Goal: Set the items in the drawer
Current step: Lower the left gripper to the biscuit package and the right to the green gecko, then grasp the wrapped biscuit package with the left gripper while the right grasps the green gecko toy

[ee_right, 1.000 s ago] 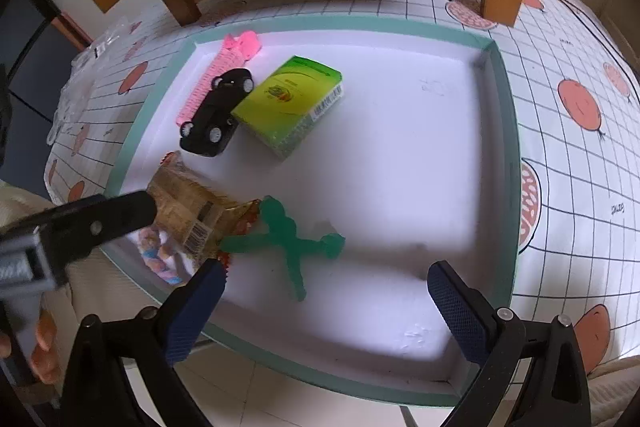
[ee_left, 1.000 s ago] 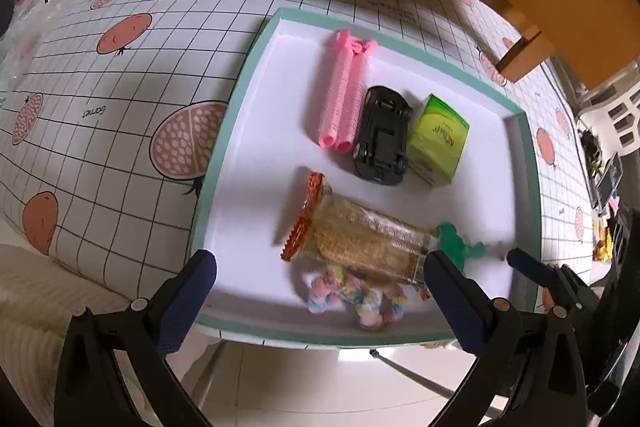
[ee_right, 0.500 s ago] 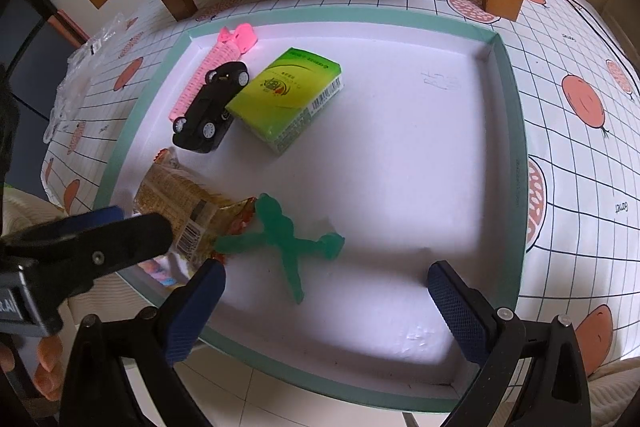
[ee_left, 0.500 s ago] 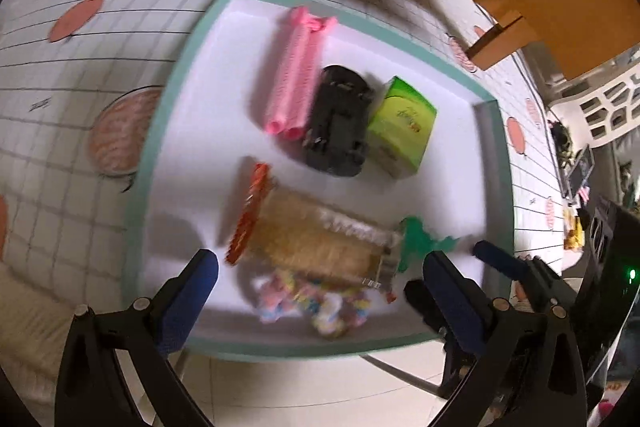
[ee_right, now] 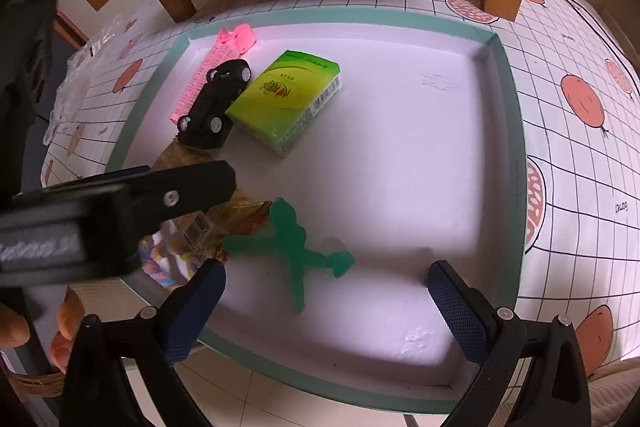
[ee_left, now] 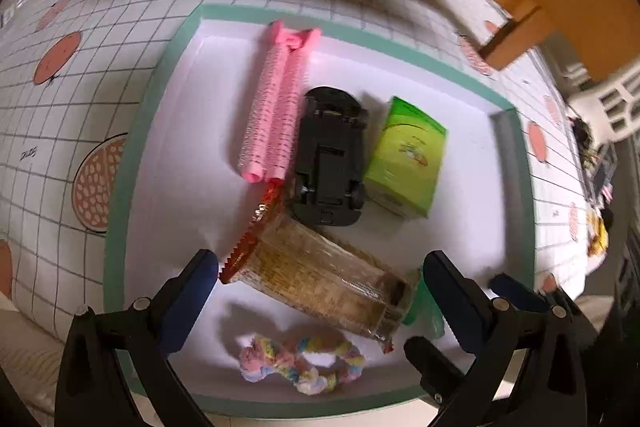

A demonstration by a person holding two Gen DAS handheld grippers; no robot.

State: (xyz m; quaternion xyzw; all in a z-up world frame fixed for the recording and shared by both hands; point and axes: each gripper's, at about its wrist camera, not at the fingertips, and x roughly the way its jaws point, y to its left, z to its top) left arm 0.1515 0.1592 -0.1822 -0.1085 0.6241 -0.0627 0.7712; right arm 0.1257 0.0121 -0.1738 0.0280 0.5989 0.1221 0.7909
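Left wrist view: we hover low over the white tray (ee_left: 168, 163), our left hand-held gripper (ee_left: 320, 267) spread wide and empty, its pads flanking the cracker packet (ee_left: 316, 275) without touching it.
Items there: pink hair rollers (ee_left: 276, 99), black toy car (ee_left: 330, 163) upside down, green box (ee_left: 406, 157), pastel scrunchie (ee_left: 300, 363) at the near rim.
Right wrist view: our right hand-held gripper (ee_right: 326, 289) gapes wide too, holding nothing, the green toy figure (ee_right: 294, 245) lying between its fingers' line.
Step in hand: we judge both are lining up a first pick; no drawer shows in either view.
Next move: drop lower, then close squarely across the packet and the figure.
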